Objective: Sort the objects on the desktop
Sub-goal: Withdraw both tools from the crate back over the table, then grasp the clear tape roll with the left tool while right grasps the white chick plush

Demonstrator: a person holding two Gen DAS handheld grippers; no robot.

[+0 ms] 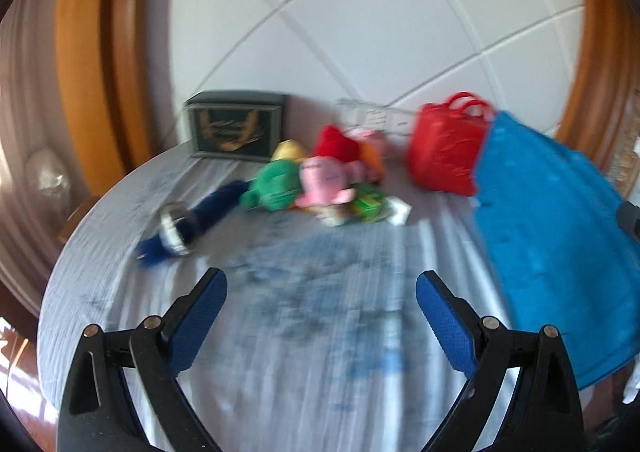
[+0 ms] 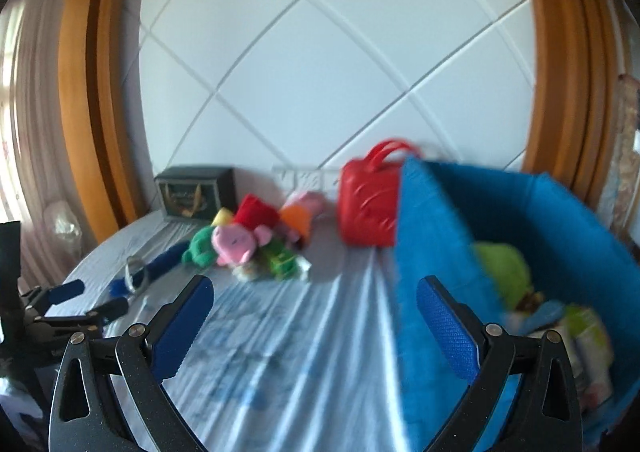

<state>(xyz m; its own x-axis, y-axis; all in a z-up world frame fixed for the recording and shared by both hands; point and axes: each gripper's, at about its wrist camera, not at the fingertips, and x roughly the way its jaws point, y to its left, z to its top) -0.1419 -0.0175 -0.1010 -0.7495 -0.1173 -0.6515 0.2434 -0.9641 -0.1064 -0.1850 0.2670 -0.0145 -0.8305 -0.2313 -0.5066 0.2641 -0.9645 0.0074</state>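
1. Left wrist view: left gripper (image 1: 322, 284) has its jaws spread wide with nothing between them, over bare wrinkled grey-blue cloth (image 1: 280, 332). Frame is motion-blurred. The unsorted pile (image 1: 320, 176) sits well ahead near the wall: soft plush toys (green, pink, red, yellow), a small green carton, and a fuzzy dark-blue piece with a shiny metal ring (image 1: 176, 232) just left of it. A hard glossy red handbag (image 1: 444, 148) touches the blue fabric bin (image 1: 552, 236) on the right.
2. Right wrist view: right gripper (image 2: 316, 292) also spread fully, empty, beside the bin's near wall. The bin is felt-like with floppy walls; a green plush (image 2: 504, 268) and some packets already lie inside.
3. Judgement: between picks, with sorting partly done. The next move calls for reaching to the pile and closing on one plush; these are soft, so pinch deep.
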